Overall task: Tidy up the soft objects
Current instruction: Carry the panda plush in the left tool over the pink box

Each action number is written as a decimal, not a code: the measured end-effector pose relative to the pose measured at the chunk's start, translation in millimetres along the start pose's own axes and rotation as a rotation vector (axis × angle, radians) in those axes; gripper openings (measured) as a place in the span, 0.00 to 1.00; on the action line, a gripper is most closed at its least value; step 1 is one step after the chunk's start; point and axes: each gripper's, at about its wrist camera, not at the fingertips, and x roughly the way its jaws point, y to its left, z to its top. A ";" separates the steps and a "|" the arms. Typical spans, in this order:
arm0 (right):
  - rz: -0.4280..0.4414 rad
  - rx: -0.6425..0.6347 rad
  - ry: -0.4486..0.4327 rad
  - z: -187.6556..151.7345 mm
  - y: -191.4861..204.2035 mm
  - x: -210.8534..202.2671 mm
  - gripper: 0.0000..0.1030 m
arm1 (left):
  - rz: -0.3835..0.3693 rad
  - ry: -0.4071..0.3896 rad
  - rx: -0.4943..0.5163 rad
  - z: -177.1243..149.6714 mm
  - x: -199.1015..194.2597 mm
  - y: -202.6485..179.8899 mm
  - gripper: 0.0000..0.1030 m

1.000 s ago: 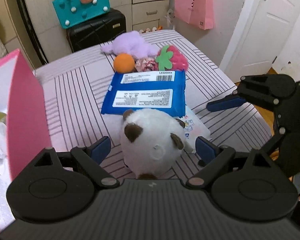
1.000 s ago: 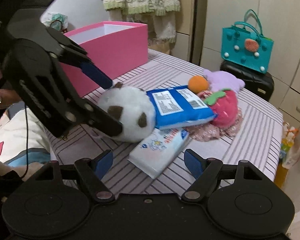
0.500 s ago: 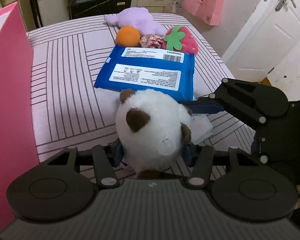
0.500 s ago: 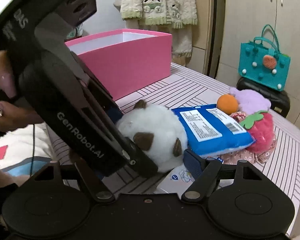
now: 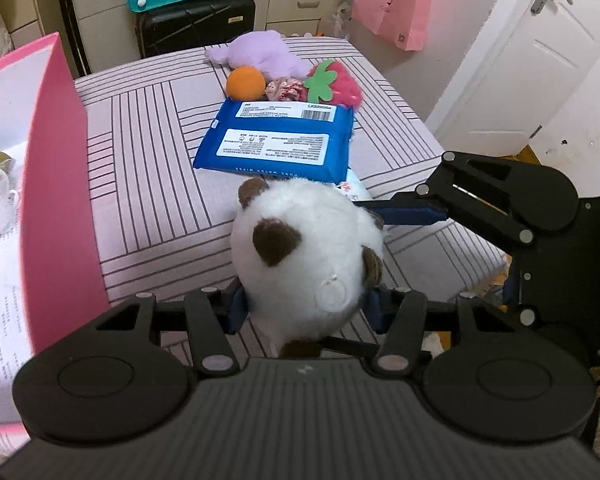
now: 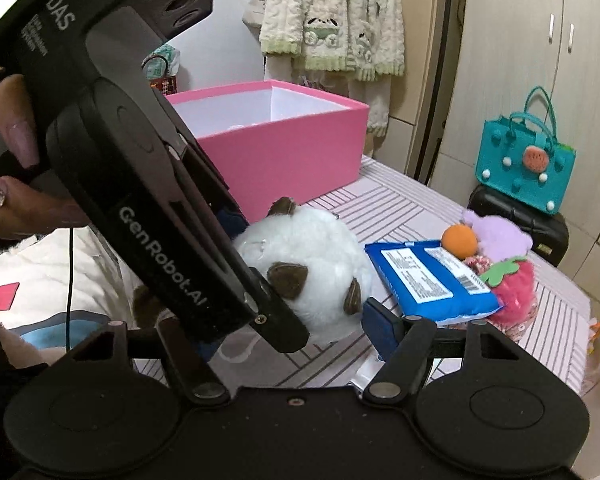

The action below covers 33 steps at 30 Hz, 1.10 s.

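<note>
At the near edge of the striped bed (image 5: 148, 152), the left gripper (image 5: 306, 306) is clamped on a round white plush toy with brown ears (image 5: 306, 252), its blue pads pressed into the fur on both sides. In the right wrist view the same plush (image 6: 312, 268) sits just above the bed cover, with the left gripper's black body crossing in front of it. The right gripper (image 6: 292, 328) stands with its fingers apart; one blue fingertip (image 6: 376, 324) is visible just beside the plush, and nothing lies between the jaws. In the left wrist view one of its blue fingers (image 5: 408, 214) points at the right side of the plush. To the left stands an open pink box (image 5: 56, 184), its wall near the plush. Just beyond the plush lies a blue pack of wet wipes (image 5: 276, 144), partly covering a small white packet (image 5: 354, 184). Farther still, clustered at the far end of the bed, are an orange ball (image 5: 245, 82), a floral fabric piece (image 5: 286, 90), a strawberry plush (image 5: 334, 82) and a purple plush (image 5: 260, 54). Beyond the bed, a teal tote bag (image 6: 524, 168) rests on a black suitcase (image 5: 196, 24).
</note>
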 end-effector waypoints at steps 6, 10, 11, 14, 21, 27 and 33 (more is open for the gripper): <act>-0.003 -0.031 0.011 14.5 14.4 -15.6 0.72 | 0.007 0.002 0.025 -5.3 -24.1 -5.8 0.53; 0.006 -0.046 0.021 25.1 23.4 -23.0 0.72 | -0.001 0.017 0.020 -7.8 -39.6 -3.4 0.53; 0.012 -0.048 0.023 27.9 25.5 -24.8 0.72 | 0.000 0.016 0.020 -8.2 -43.3 -3.2 0.53; 0.014 -0.073 0.017 36.1 34.5 -31.6 0.71 | 0.005 0.009 0.025 -10.6 -56.7 -1.6 0.53; -0.002 -0.138 -0.024 68.3 56.3 -40.0 0.71 | 0.064 -0.074 0.033 -8.9 -102.1 9.1 0.53; -0.019 -0.187 -0.109 107.1 68.1 -41.2 0.72 | 0.117 -0.181 0.042 -3.0 -140.2 27.1 0.53; 0.004 -0.167 -0.174 143.1 68.1 -25.8 0.71 | 0.132 -0.262 -0.026 5.8 -160.7 60.7 0.53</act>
